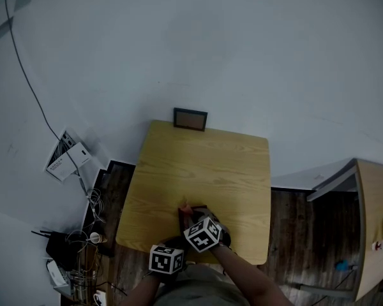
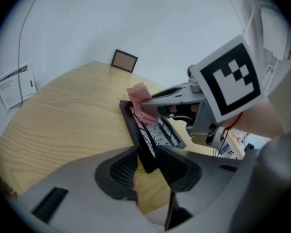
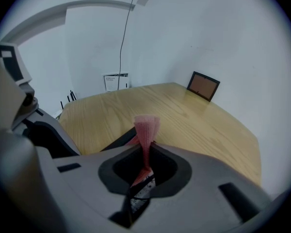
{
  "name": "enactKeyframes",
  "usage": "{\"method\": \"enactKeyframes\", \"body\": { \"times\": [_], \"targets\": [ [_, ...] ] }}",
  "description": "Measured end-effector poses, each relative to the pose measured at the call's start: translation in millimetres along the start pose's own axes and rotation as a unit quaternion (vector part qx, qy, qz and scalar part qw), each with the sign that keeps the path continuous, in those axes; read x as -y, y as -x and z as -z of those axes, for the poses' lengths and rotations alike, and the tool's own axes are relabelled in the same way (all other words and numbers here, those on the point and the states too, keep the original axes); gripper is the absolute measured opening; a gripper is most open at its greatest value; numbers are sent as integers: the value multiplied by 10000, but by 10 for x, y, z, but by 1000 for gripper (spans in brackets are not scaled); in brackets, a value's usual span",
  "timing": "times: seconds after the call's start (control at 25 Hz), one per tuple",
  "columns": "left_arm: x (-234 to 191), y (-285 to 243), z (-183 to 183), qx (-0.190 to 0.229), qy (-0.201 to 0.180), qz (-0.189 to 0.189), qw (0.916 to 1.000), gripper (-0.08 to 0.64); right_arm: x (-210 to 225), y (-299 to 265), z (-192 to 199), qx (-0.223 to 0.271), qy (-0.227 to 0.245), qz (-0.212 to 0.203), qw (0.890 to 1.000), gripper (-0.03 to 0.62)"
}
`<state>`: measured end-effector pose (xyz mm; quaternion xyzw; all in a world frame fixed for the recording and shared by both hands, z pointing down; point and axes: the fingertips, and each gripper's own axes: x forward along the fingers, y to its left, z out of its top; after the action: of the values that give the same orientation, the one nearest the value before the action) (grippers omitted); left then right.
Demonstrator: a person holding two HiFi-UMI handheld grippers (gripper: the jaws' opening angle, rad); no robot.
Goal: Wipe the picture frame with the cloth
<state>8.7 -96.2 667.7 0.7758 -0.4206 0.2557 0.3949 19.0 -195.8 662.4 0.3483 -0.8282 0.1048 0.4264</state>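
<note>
A black picture frame (image 2: pixel 141 139) stands tilted on its edge at the near side of the wooden table (image 1: pixel 204 164). My left gripper (image 2: pixel 148 163) is shut on the frame's near end. A pink cloth (image 3: pixel 146 129) sticks up from my right gripper (image 3: pixel 144 165), whose jaws are shut on it. In the left gripper view the cloth (image 2: pixel 141 102) rests against the frame's upper end, with the right gripper's fingers (image 2: pixel 167 95) right behind it. In the head view both grippers meet over the frame and the cloth (image 1: pixel 185 207) near the table's front edge.
A second small dark frame (image 1: pixel 190 118) leans on the white wall at the table's far edge. Papers (image 1: pixel 67 155) and cables (image 1: pixel 83 247) lie on the floor to the left. Another wooden table (image 1: pixel 373 222) stands at the right.
</note>
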Motion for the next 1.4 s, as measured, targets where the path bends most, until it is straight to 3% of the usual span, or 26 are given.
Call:
{"method": "enactKeyframes", "body": {
  "times": [0.28, 0.72, 0.84, 1.0, 1.16, 1.4],
  "targets": [
    [5, 4, 7, 47, -26, -61, 10000, 120, 221, 96, 177, -156, -72, 224, 9996, 20],
    [4, -4, -2, 63, -14, -123, 9999, 120, 287, 128, 194, -68, -359, 220, 9991, 20],
    [12, -3, 0, 63, -37, -115, 9999, 117, 299, 252, 92, 339, -895, 106, 9954, 20],
    [8, -2, 6, 62, -49, -95, 9999, 114, 314, 485, -69, 891, -1636, -114, 9824, 20],
    [9, -2, 5, 61, -68, -88, 9999, 114, 203, 661, -161, 1103, -1786, -366, 9770, 20],
    [16, -7, 10, 62, -74, -71, 9999, 114, -114, 715, -125, 1041, -1691, -726, 9774, 18]
  ]
}}
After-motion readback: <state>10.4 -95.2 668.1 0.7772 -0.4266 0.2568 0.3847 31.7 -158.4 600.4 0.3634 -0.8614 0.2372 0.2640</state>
